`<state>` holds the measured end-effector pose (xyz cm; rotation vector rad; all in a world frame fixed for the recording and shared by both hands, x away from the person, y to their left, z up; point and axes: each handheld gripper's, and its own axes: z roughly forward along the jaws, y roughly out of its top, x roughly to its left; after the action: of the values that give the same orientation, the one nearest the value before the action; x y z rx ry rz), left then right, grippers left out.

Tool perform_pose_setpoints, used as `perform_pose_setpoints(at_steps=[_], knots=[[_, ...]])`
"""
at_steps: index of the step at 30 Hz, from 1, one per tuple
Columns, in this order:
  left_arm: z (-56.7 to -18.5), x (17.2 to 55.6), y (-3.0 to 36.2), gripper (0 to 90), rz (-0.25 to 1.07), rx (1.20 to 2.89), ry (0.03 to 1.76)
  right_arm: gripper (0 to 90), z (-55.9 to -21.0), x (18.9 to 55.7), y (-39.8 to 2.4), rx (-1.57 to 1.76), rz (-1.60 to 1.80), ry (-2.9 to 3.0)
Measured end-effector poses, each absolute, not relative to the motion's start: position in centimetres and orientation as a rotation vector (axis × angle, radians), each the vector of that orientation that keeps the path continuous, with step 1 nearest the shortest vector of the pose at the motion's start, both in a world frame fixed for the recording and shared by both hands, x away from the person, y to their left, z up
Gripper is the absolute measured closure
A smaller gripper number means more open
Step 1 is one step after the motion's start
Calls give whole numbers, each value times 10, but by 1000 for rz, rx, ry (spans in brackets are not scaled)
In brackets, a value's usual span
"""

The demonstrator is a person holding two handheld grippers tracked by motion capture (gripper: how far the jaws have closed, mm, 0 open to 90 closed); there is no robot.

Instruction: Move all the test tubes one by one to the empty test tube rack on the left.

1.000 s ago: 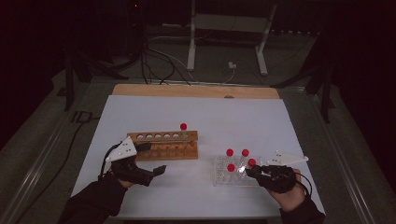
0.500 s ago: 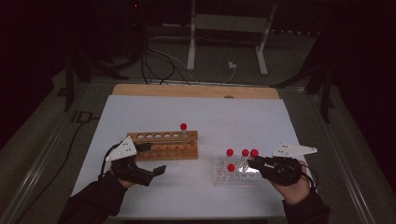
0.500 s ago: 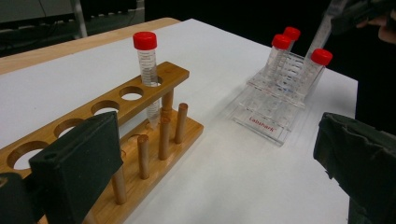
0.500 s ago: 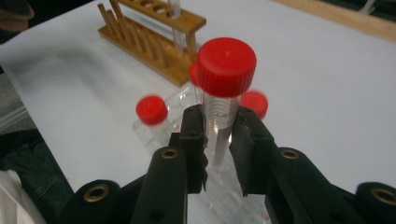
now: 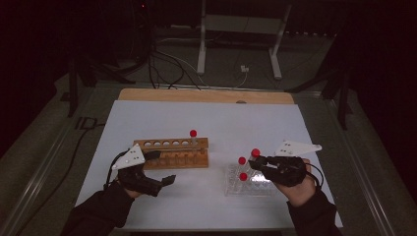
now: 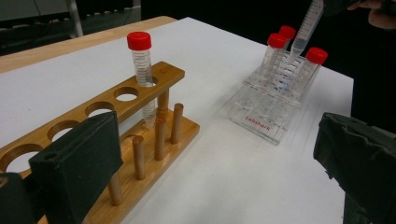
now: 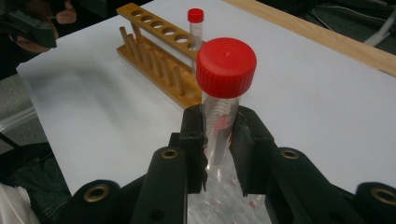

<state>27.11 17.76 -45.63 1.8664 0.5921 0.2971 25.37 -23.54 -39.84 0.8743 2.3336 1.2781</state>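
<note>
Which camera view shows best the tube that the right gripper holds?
The right gripper view: the held tube stands close between the jaws, red cap up. The left gripper view shows its lower part above the clear rack. The high view shows it small.

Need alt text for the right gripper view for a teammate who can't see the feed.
The right gripper is shut on a clear red-capped tube, held upright above the white table. Behind it, a wooden rack holds one more capped tube; the left gripper is at the upper left corner.
</note>
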Motion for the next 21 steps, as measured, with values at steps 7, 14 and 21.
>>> perform_pose_setpoints(at_steps=[7,14,21], knots=[[-453,271,176,17,289,1874,581,753,-397,259,-217,828,1304,2356],[-447,271,171,17,279,1882,550,752,-397,259,-197,776,1314,2392],[-439,269,163,18,269,1895,503,753,-401,259,-177,724,1308,2440]])
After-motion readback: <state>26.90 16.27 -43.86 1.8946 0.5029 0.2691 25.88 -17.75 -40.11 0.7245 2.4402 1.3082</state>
